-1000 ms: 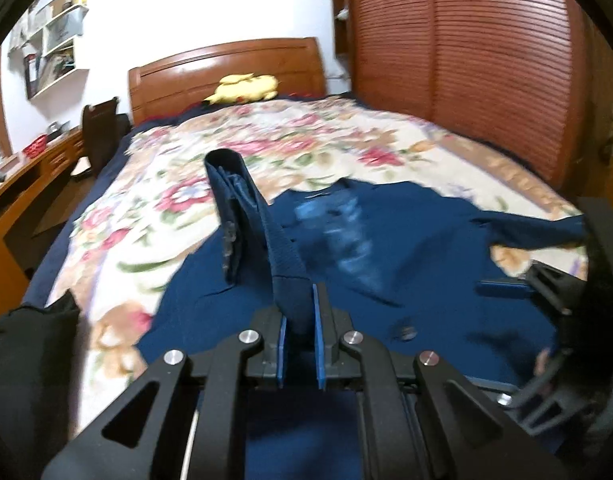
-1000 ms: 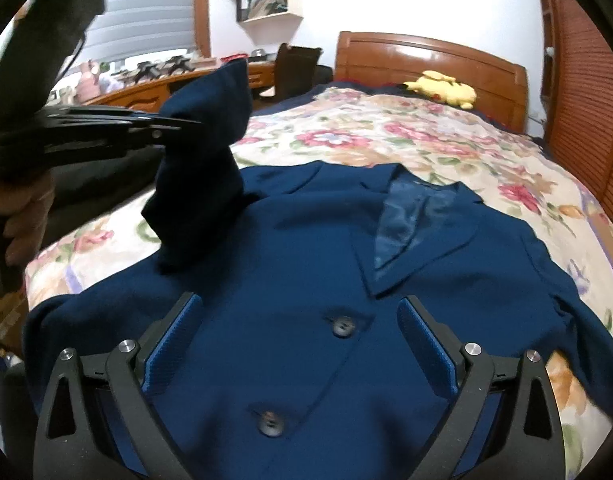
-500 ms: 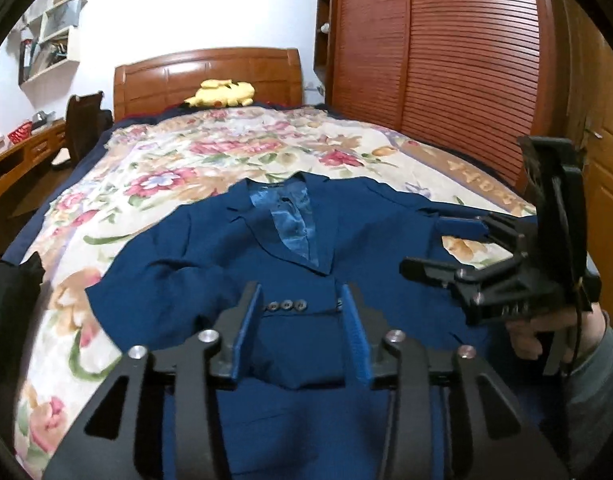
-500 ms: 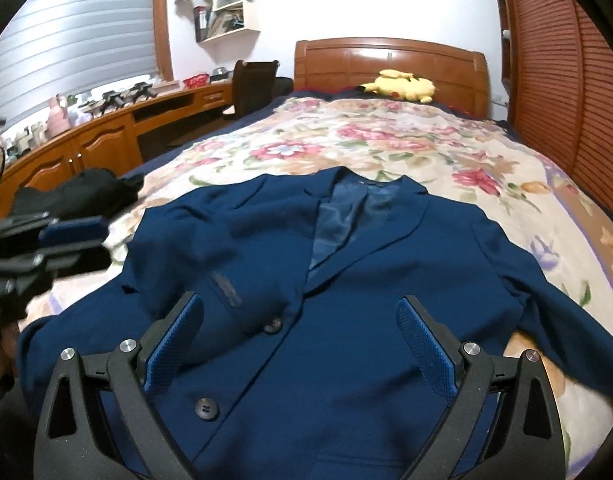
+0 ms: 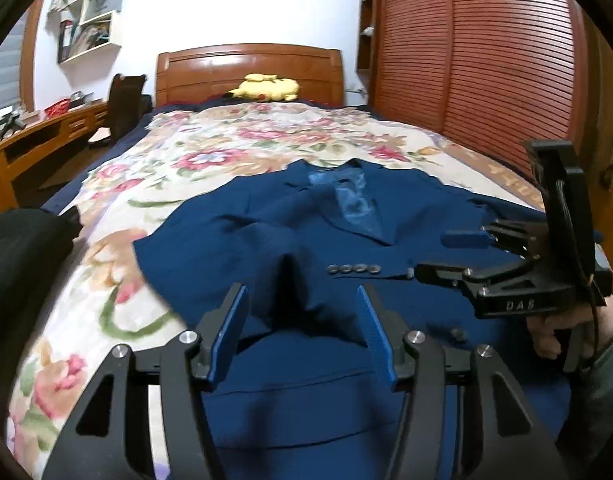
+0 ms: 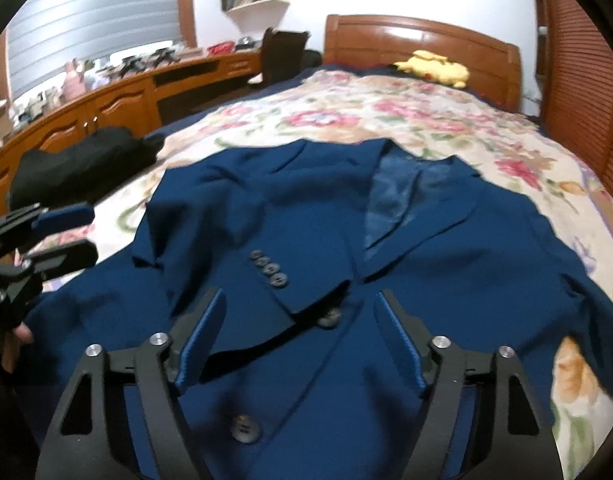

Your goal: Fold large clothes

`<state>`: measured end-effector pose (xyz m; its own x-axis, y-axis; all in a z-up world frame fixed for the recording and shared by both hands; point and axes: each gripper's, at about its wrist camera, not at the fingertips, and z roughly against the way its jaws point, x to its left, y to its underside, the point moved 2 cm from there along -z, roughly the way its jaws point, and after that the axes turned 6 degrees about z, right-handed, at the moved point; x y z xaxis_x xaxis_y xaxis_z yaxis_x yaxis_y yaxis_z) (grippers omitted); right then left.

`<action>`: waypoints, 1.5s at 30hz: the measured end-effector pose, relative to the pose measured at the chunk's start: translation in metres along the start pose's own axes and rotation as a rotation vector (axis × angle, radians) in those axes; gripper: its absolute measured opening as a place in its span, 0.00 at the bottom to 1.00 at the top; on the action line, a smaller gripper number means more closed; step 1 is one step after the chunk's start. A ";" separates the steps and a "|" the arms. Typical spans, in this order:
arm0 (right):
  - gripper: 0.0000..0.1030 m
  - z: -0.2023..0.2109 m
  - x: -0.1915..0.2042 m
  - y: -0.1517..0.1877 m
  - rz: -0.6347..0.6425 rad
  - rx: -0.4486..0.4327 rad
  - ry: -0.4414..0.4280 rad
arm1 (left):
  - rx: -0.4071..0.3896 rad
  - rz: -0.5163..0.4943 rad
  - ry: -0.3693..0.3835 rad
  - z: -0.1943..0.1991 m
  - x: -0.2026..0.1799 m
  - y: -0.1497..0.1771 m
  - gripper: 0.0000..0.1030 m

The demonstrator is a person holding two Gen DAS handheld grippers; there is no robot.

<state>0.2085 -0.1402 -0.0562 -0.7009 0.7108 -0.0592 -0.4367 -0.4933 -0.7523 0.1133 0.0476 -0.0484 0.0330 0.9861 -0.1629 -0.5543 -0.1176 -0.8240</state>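
A navy blue suit jacket (image 5: 290, 232) lies face up on the floral bedspread (image 5: 210, 148), collar toward the headboard; it also shows in the right wrist view (image 6: 446, 264). Its left sleeve (image 6: 242, 256) is folded across the chest, cuff buttons (image 6: 271, 269) showing. My left gripper (image 5: 302, 300) is open and empty just above the folded sleeve. My right gripper (image 6: 298, 300) is open and empty above the jacket front near the cuff. The right gripper also shows in the left wrist view (image 5: 446, 254), and the left gripper in the right wrist view (image 6: 66, 232).
A yellow plush toy (image 5: 268, 87) lies by the wooden headboard (image 5: 250, 68). A black bag (image 6: 78, 168) sits at the bed's left edge. A wooden desk (image 6: 106, 100) and a chair (image 6: 284, 52) stand left; a slatted wardrobe (image 5: 486, 60) stands right.
My left gripper laid the sleeve across the chest, let go and opened wider. Both grippers drew nearer the jacket, and my right gripper narrowed a little.
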 end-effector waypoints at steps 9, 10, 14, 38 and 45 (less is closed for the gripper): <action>0.67 -0.037 0.008 0.014 0.011 0.110 -0.034 | 0.009 0.027 -0.037 -0.004 0.016 0.010 0.53; 0.67 -0.041 0.010 0.016 0.013 0.126 -0.039 | 0.010 0.029 -0.039 -0.004 0.017 0.011 0.53; 0.67 -0.051 0.012 0.021 0.024 0.170 -0.054 | 0.022 0.030 -0.032 -0.007 0.016 0.013 0.53; 0.00 -0.002 0.001 0.010 0.005 -0.002 0.002 | 0.028 0.024 -0.055 -0.014 0.016 0.018 0.53; 0.00 0.026 -0.021 0.012 -0.029 -0.054 0.070 | 0.019 0.023 -0.054 -0.012 0.015 0.017 0.53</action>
<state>0.2038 -0.1742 -0.0470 -0.6467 0.7584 -0.0811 -0.4236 -0.4455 -0.7887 0.1150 0.0594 -0.0712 -0.0247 0.9881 -0.1521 -0.5703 -0.1389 -0.8096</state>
